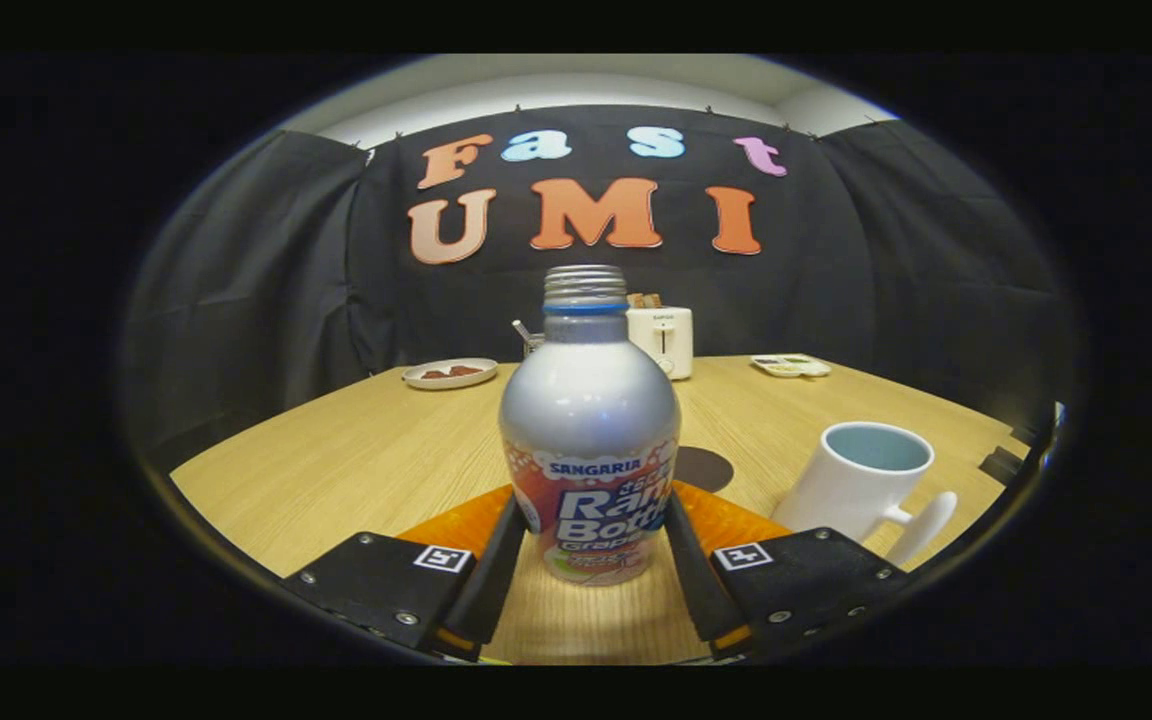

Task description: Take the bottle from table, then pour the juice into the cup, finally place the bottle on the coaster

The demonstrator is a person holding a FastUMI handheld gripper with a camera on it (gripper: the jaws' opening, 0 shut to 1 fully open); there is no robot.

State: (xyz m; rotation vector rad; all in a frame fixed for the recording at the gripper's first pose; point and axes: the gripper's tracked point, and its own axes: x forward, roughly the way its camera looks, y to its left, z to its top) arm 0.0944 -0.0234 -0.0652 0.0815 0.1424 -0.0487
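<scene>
Bottle (589, 450): upright, uncapped, near the desk's (336, 460) front edge, standing between the gripper's (589, 560) 2 fingers, which flank its lower body and appear to touch it, low for a steady lift. Cup (861, 480): right. Coaster (706, 468): behind bottle.

The bottle (589, 440) blocks most of the dark coaster (708, 468) and part of the toaster (663, 338) behind it. What's on the two far plates (450, 373) is too small to tell. Whether the claw (589, 560) fingers actually touch the bottle, can't tell.
</scene>
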